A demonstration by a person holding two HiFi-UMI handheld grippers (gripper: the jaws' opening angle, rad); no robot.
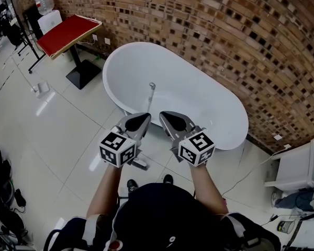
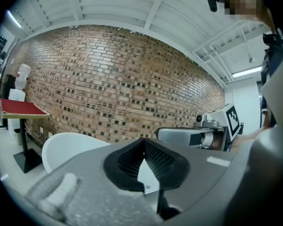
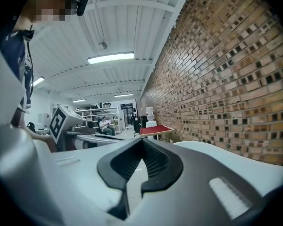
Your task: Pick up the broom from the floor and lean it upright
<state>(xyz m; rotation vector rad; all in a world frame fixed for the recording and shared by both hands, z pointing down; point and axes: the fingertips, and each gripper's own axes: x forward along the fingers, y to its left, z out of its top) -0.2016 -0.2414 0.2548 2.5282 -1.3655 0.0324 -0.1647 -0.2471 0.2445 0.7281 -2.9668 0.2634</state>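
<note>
Farthest left, a red-topped table (image 1: pixel 68 33) stands on a black pedestal at the far left corner of the tiled floor (image 1: pixel 57 135), close to the brick wall (image 1: pixel 225 30). Next comes a white oval bathtub (image 1: pixel 199 95), set along the foot of that wall across the middle of the floor.

In front of the tub's near side the person holds both tools out side by side, roughly level and pointing at the tub. The left gripper (image 2: pixel 144 147) is clenched. Its dark ribbed pads meet at the tip and nothing sits between them.

Just right of it stands the broom (image 1: pixel 150 95), upright at the tub's near edge. Its thin pale handle rises in the gap between the two tools, apart from both, and its rounded top shows against the tub's white inside. The lower stretch is hidden behind the left tool. A bristly piece (image 1: pixel 140 164) lies on the floor just below the left marker cube (image 1: pixel 118 148); it cannot be told whether that is the broom's head. Nor can it be told whether the handle rests on the rim.

The right gripper (image 3: pixel 141 147) is likewise squeezed together on nothing. Farthest right, a white box-shaped unit (image 1: pixel 297 166) sits near the floor's right edge.
</note>
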